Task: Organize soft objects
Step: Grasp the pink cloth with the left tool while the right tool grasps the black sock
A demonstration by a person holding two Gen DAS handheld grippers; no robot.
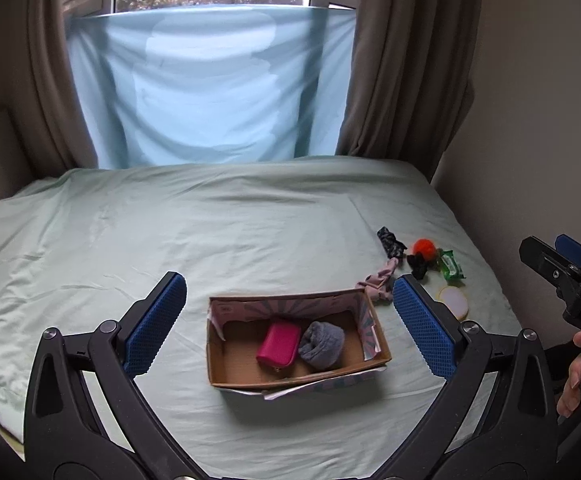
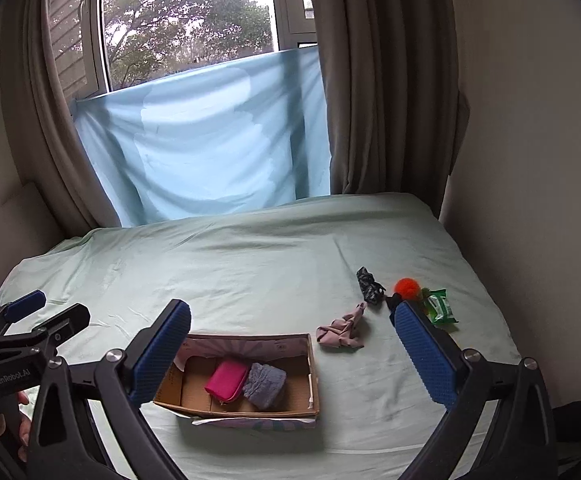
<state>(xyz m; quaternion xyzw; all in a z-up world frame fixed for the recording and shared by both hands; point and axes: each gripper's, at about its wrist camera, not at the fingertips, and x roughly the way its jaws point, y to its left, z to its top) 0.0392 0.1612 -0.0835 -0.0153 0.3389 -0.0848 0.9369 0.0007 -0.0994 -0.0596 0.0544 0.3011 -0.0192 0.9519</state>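
Note:
An open cardboard box lies on the bed, holding a pink pouch and a grey fuzzy bundle. To its right lie a crumpled pink cloth, a dark patterned cloth, an orange pom-pom, a black soft item, a green packet and a round pad. My left gripper hangs open over the box, empty. My right gripper is open too, above the box's right side.
The pale green bed sheet stretches wide to the left and back. A wall borders the bed on the right. Brown curtains and a blue cloth hang at the window behind. A hand holds the right tool.

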